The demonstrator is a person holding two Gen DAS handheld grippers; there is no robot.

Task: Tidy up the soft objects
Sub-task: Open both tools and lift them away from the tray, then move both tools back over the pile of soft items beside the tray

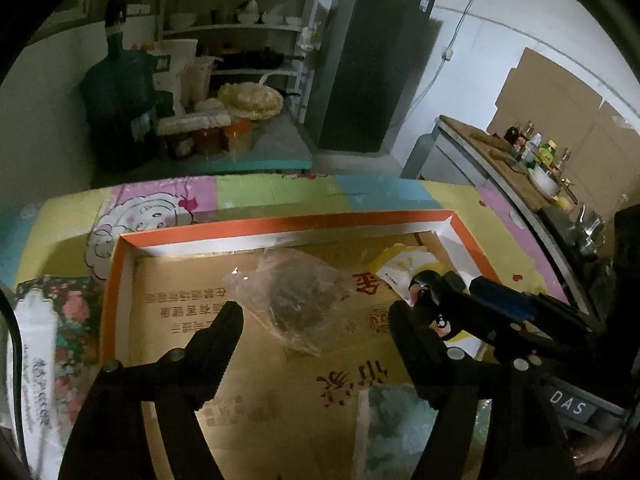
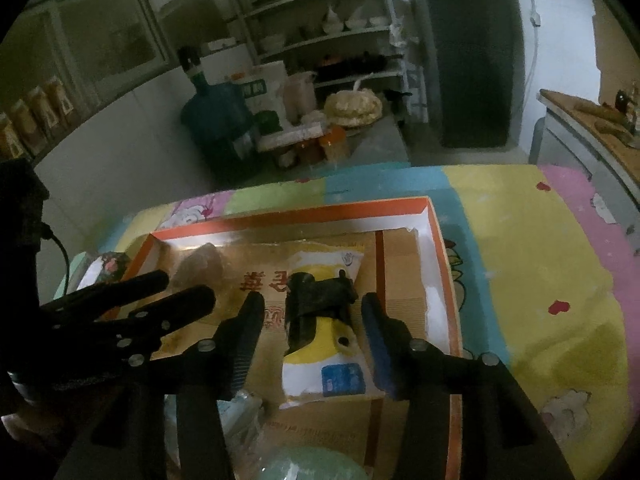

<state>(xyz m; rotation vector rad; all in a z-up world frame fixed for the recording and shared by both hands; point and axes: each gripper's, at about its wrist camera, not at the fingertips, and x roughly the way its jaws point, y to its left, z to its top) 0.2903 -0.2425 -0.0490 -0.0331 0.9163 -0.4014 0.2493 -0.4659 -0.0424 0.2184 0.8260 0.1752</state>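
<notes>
- Left wrist view: the left gripper (image 1: 316, 316) has its fingers (image 1: 224, 328) spread wide, with nothing pressed between them.
- Just ahead of and between those fingers, a clear plastic bag with a dark lump inside (image 1: 292, 296) lies on the cardboard floor of the orange-rimmed box (image 1: 280, 226).
- Right of the right-hand finger, the other gripper reaches in over a yellow-and-white pouch (image 1: 404, 266).
- Right wrist view: the right gripper (image 2: 312, 316) stands parted, its fingers (image 2: 248, 328) on either side of the yellow-and-white pouch (image 2: 324, 364) and clear of it.
- A black clip-like object (image 2: 316, 300) lies on the pouch, between the fingertips.
- The box sits on a pastel patterned cloth (image 2: 536, 264).
</notes>
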